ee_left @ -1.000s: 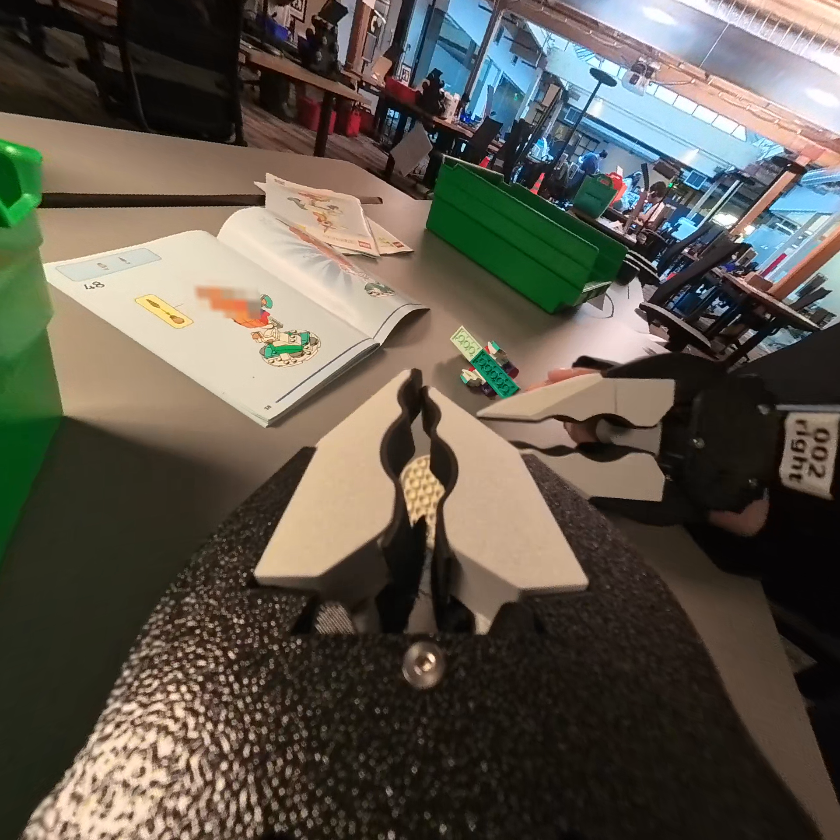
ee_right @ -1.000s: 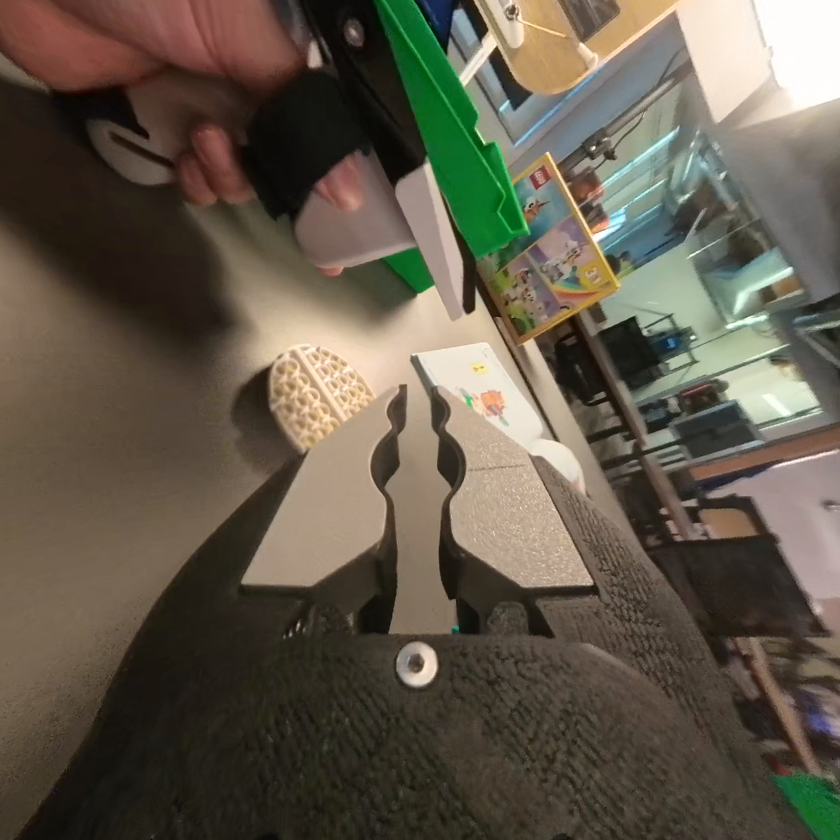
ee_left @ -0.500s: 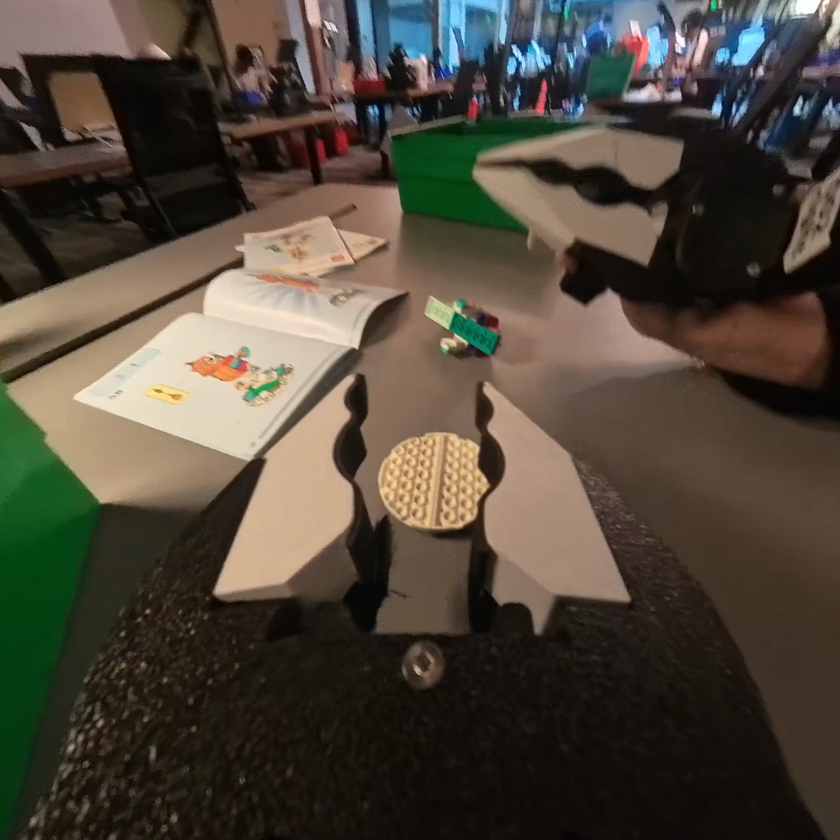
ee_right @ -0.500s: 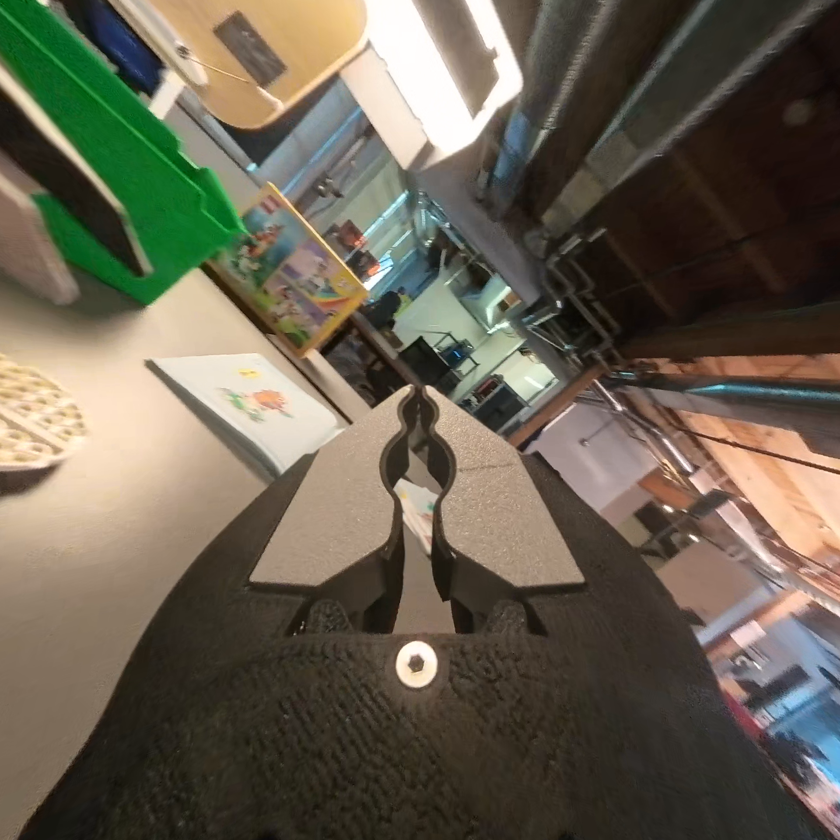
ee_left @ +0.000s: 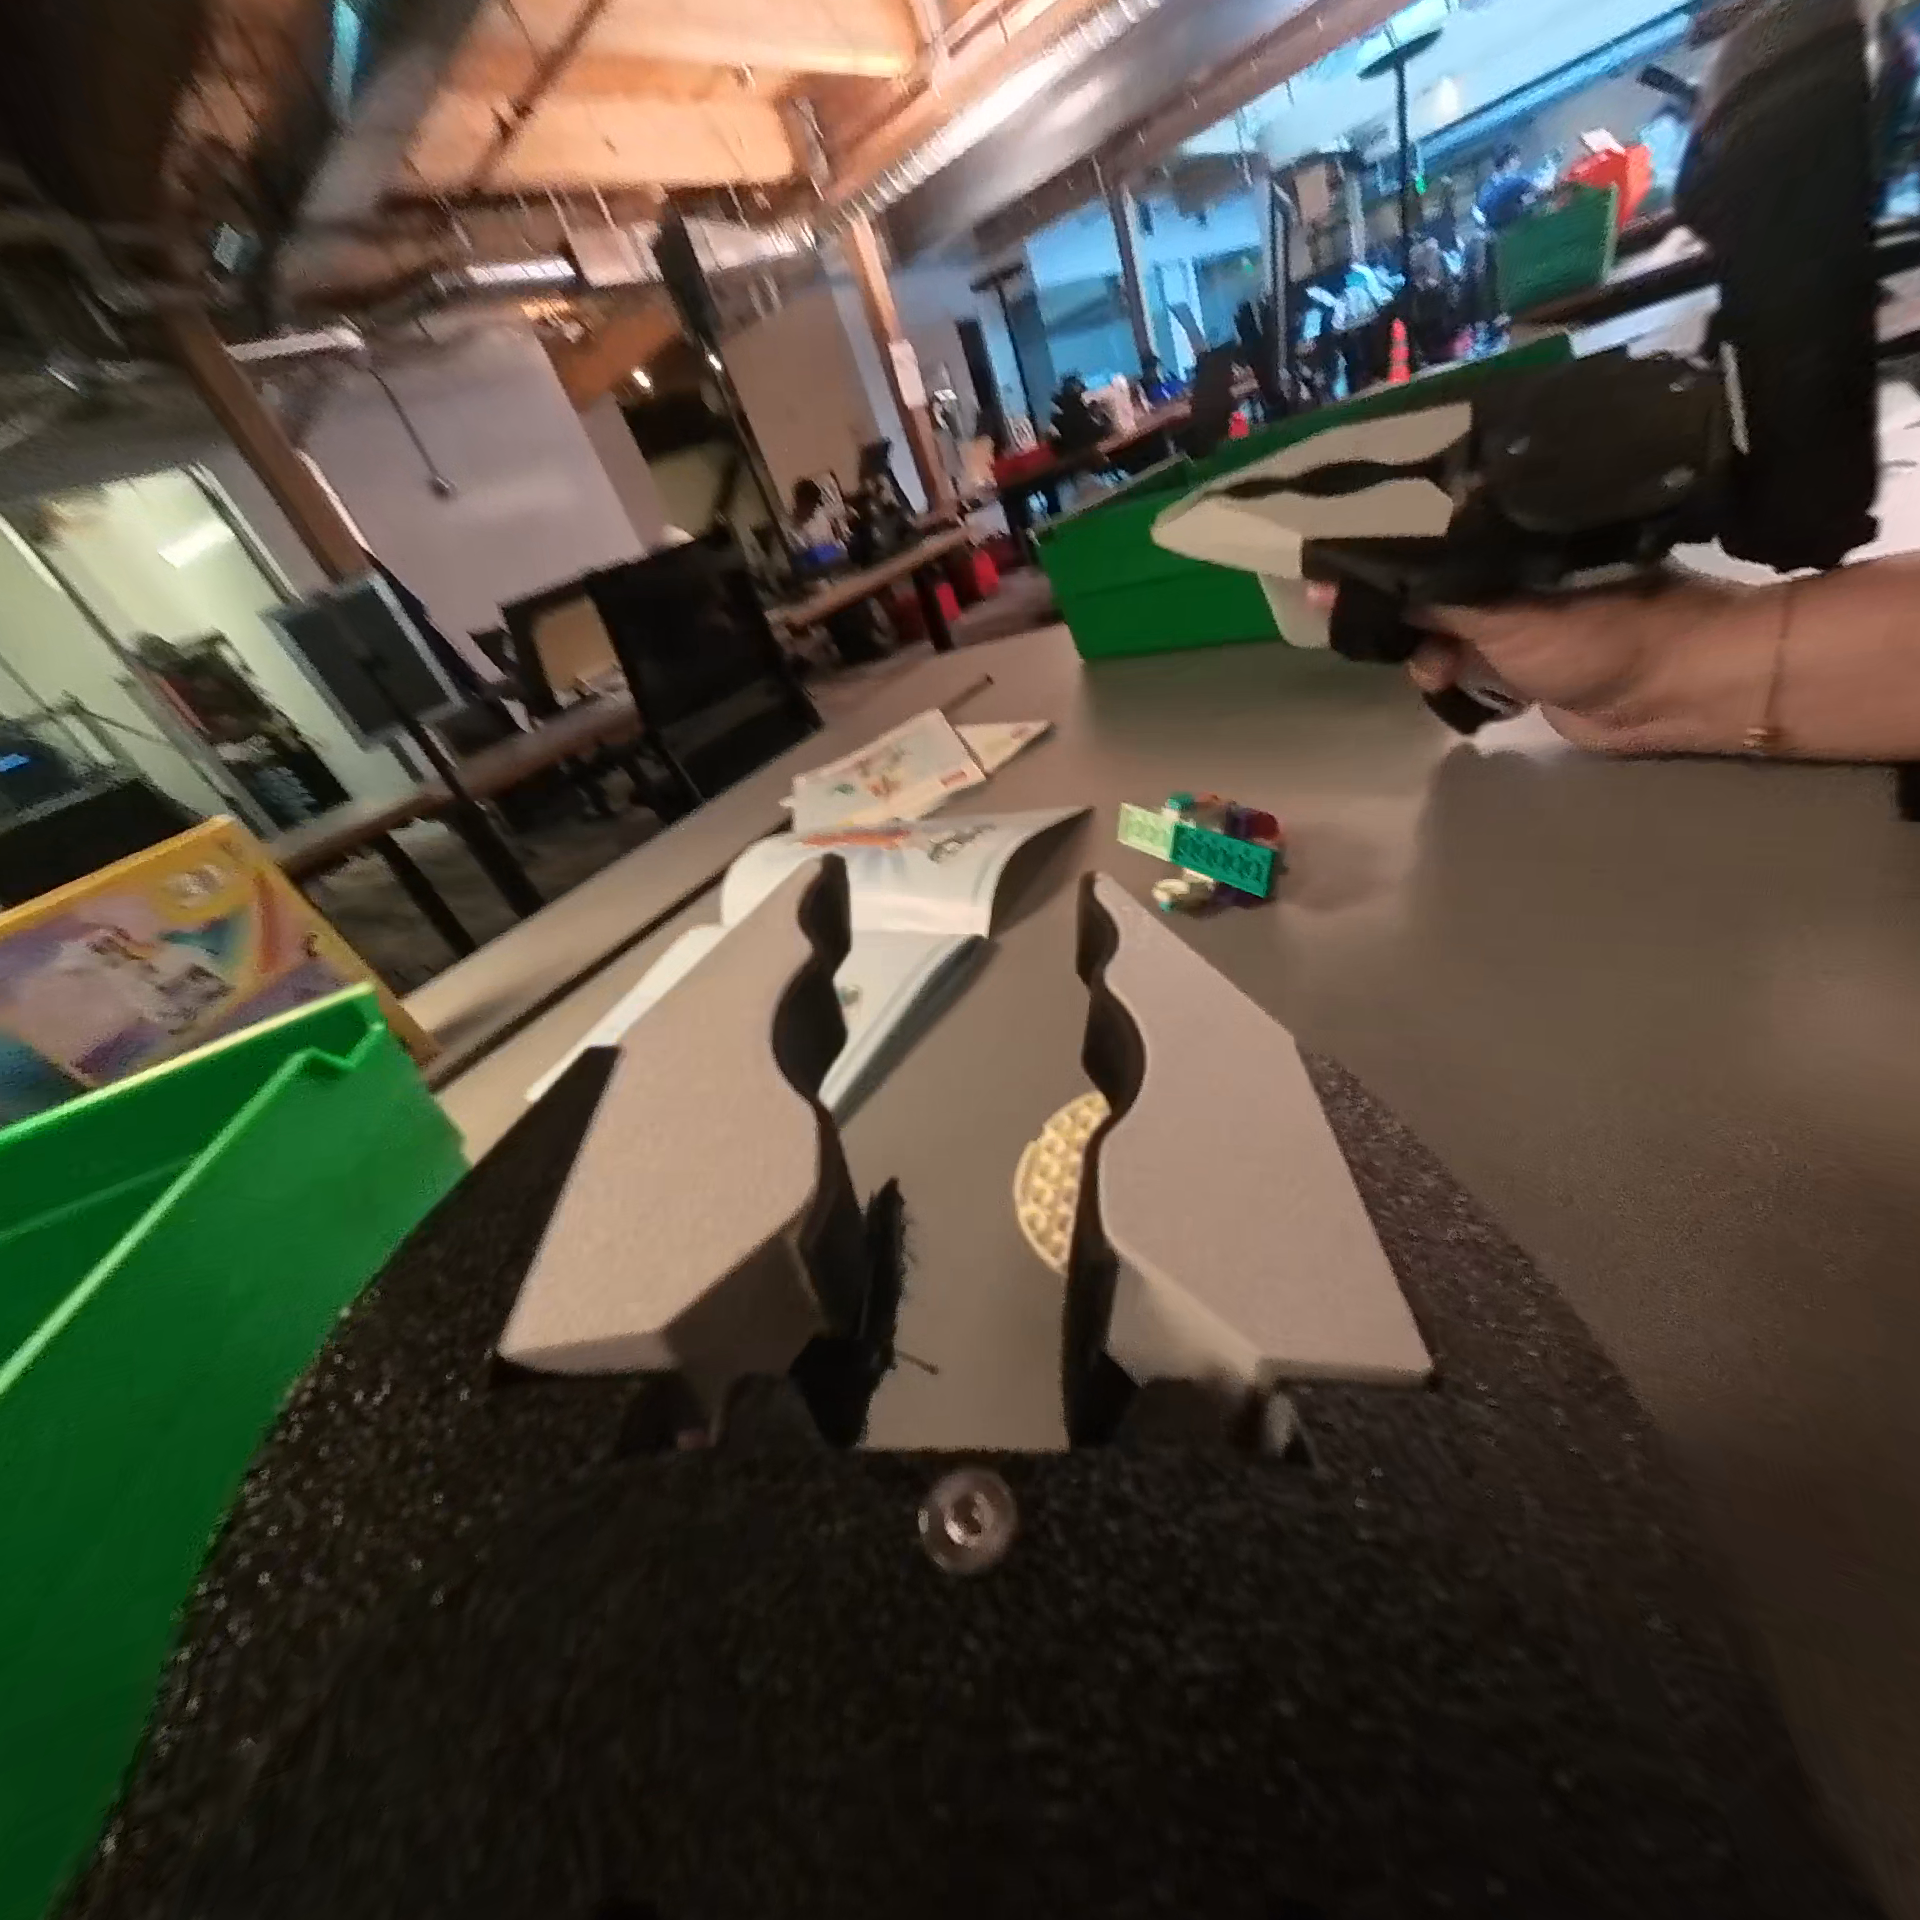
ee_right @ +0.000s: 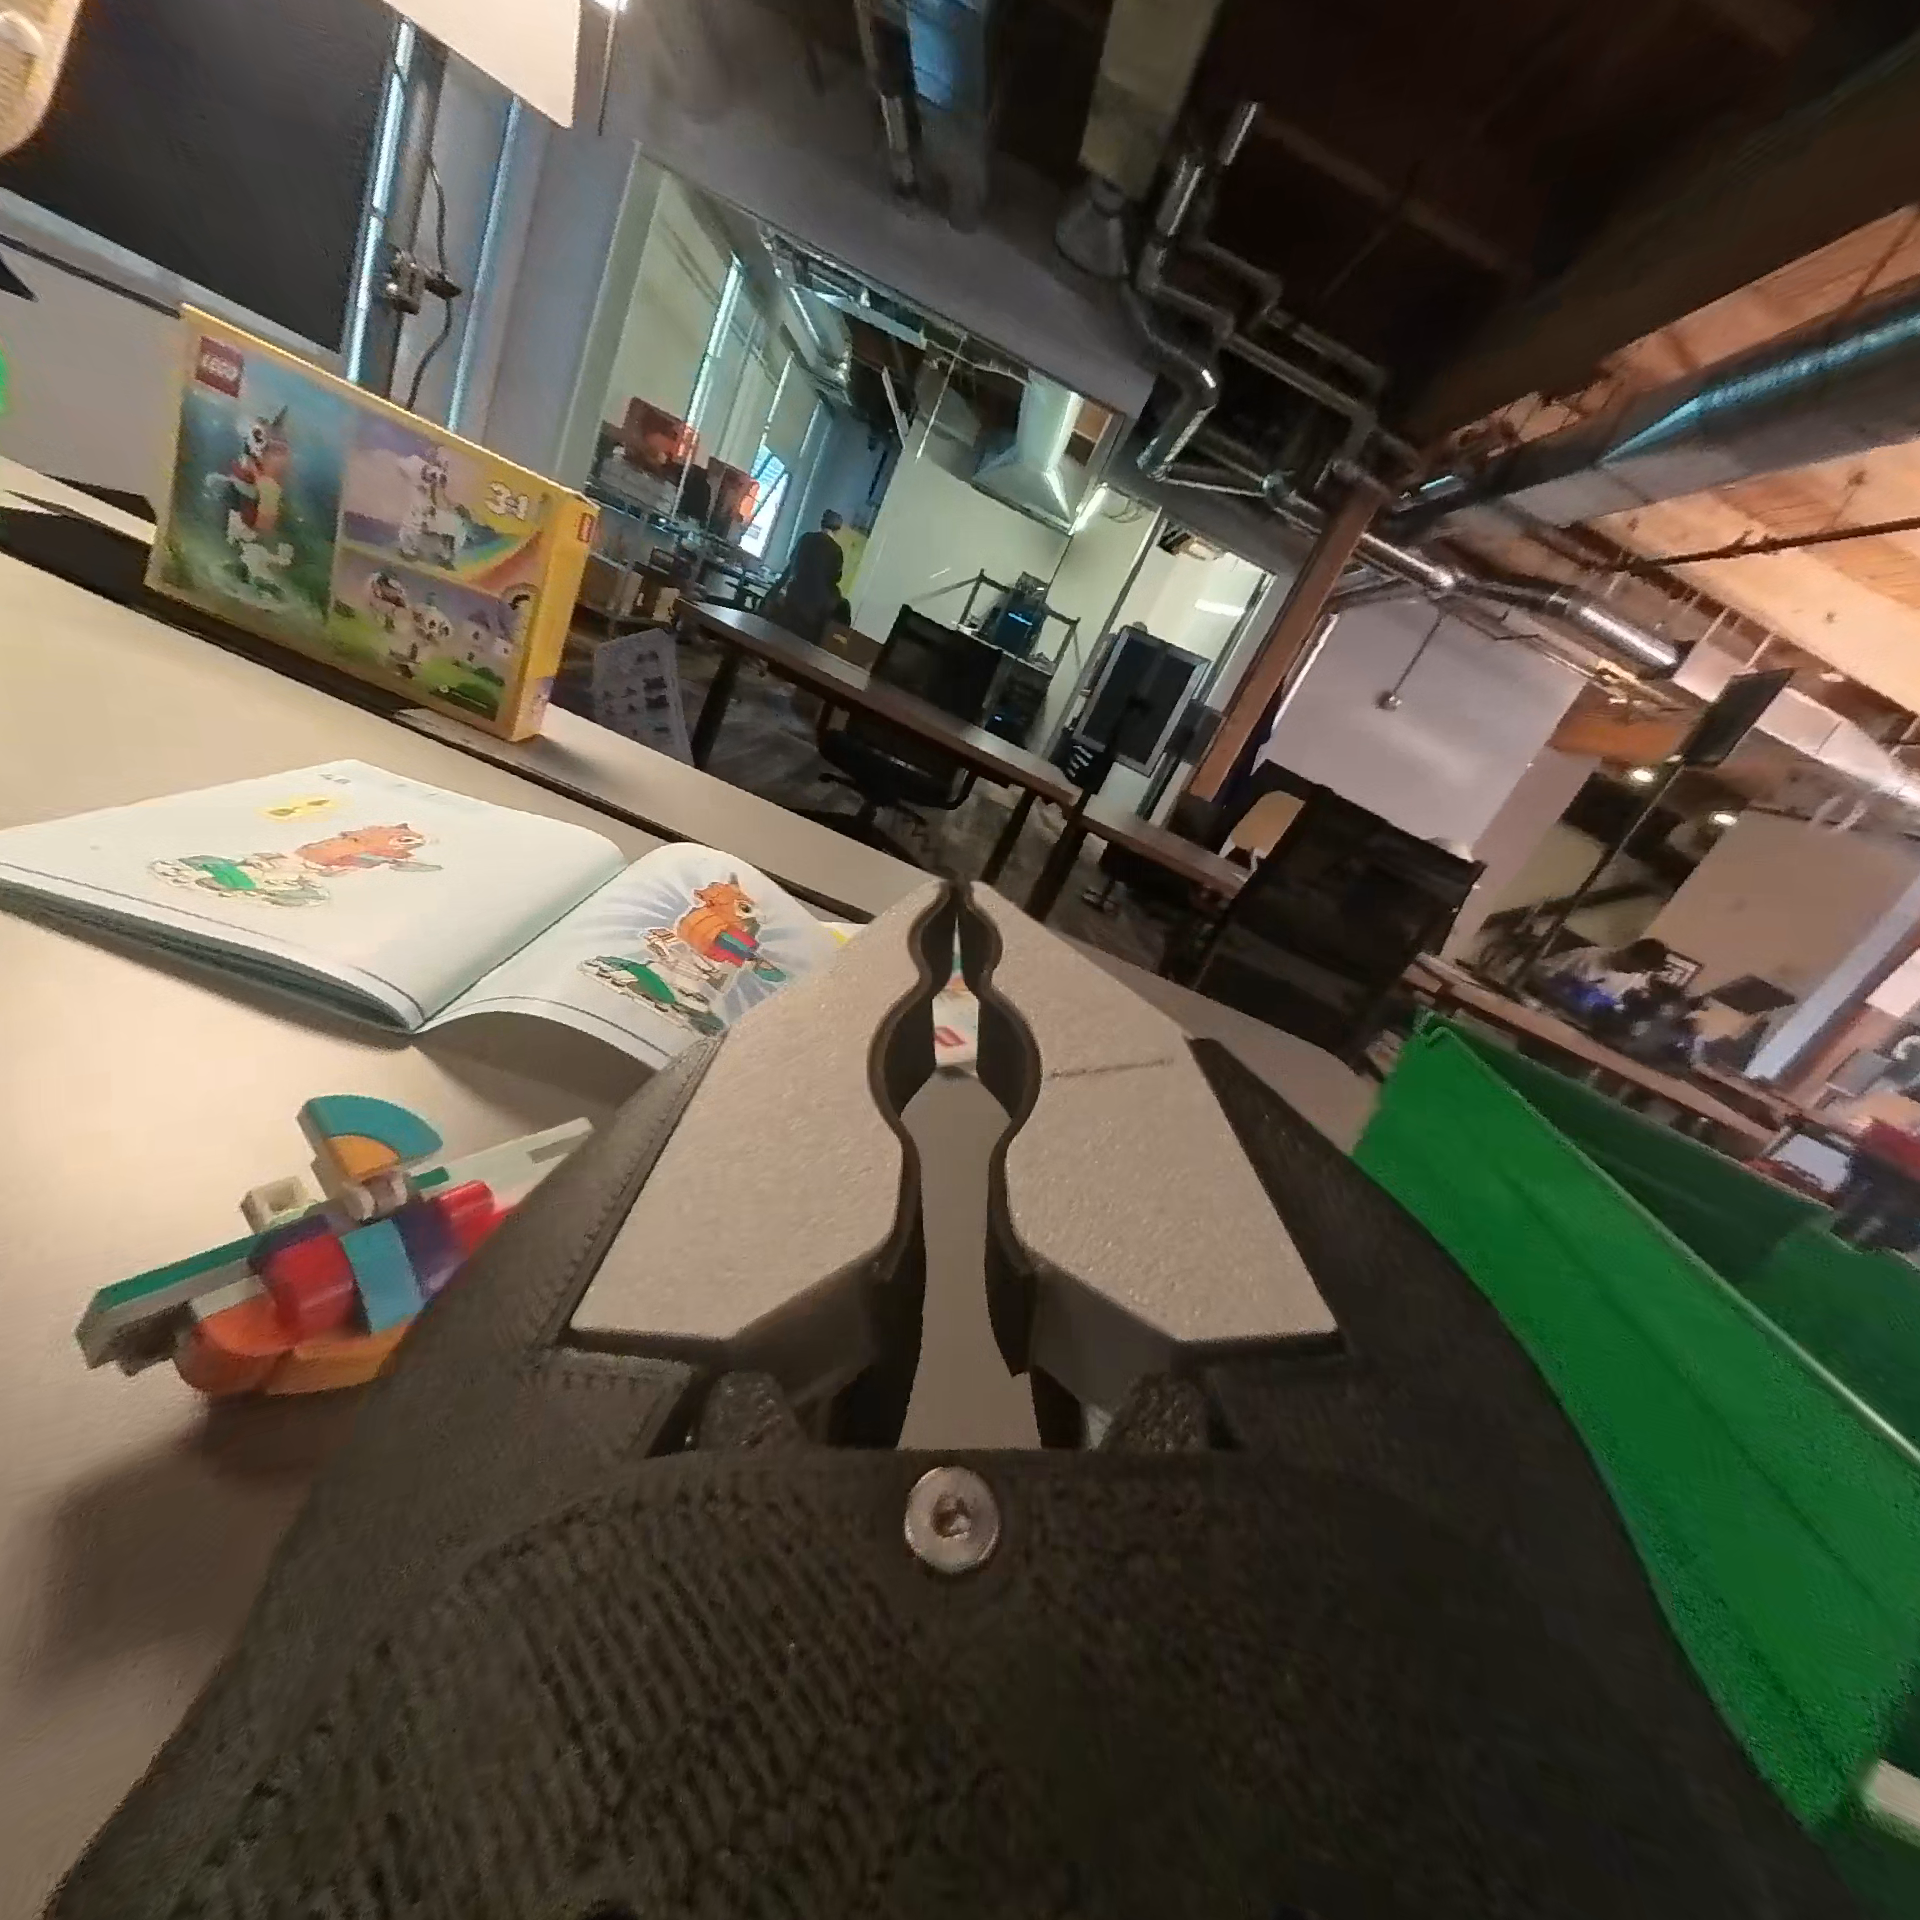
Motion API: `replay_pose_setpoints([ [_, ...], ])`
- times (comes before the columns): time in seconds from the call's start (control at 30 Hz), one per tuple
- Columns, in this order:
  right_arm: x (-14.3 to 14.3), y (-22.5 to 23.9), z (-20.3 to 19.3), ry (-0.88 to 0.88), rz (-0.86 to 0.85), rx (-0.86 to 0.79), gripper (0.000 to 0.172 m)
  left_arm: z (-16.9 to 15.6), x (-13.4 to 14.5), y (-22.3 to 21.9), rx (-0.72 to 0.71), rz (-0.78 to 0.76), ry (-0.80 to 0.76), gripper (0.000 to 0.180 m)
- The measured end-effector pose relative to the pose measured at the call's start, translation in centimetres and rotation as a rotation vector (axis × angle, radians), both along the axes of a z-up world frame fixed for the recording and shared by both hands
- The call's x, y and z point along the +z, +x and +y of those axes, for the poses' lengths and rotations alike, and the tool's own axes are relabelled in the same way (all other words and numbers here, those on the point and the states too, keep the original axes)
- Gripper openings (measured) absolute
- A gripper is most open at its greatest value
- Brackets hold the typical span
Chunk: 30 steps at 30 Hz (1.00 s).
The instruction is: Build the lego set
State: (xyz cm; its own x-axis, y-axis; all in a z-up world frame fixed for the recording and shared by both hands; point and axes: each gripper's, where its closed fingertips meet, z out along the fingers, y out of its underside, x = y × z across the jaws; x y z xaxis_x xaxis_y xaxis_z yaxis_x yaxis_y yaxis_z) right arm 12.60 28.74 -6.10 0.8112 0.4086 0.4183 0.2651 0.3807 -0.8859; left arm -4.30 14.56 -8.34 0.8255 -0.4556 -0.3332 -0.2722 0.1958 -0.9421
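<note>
Down at the near edge of the table (ee_left: 1558, 1039), my left gripper (ee_left: 956, 878) is standing released, its two fingers spread wide with nothing pressed between them. A second ago it was clenched on the round tan studded plate (ee_left: 1055, 1184); now that plate is lying flat on the table, out of my grasp. It is peeking out from behind the inner edge of one finger (ee_left: 1226, 1143), back toward the base of the fingers, and the other finger is standing well apart from it. Just beside this gripper, at the left edge, a green bin (ee_left: 156, 1247) is crowding in.

Ahead, toward the middle of the table, the open booklet (ee_left: 914, 862) is showing through the gap between my fingers. The small multicoloured brick model (ee_left: 1210, 852) is sitting just to the right of it.

My right gripper (ee_right: 956, 888) is hanging clenched, fingertips meeting on nothing, raised clear of the table in my hand (ee_left: 1610, 665) over toward the far right. A moment ago it was tilted up at the ceiling; now it is looking level along the table. The brick model is lying close by its left flank, another green bin (ee_right: 1610, 1299) is sitting hard by its right, and a yellow picture box (ee_right: 364, 551) is standing at the far edge.
</note>
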Motion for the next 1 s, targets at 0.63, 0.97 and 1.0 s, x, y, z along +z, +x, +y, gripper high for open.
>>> replay_pose_setpoints([
  [0.63, 0.4, 1.1, 0.1, 0.012, 0.064, -0.026, 0.0, 5.1, -5.3, 12.2, 0.064, 0.173, -0.389, 0.051],
  [0.97, 0.4, 0.9, 0.2, 0.011, 0.067, -0.011, 0.0, -0.8, -4.7, 9.9, -0.137, 0.386, -0.261, 0.09],
  [1.0, 0.4, 0.8, 0.3, 0.011, 0.063, -0.01, 0.0, -2.1, -6.0, 9.8, -0.224, 0.381, -0.364, 0.111],
])
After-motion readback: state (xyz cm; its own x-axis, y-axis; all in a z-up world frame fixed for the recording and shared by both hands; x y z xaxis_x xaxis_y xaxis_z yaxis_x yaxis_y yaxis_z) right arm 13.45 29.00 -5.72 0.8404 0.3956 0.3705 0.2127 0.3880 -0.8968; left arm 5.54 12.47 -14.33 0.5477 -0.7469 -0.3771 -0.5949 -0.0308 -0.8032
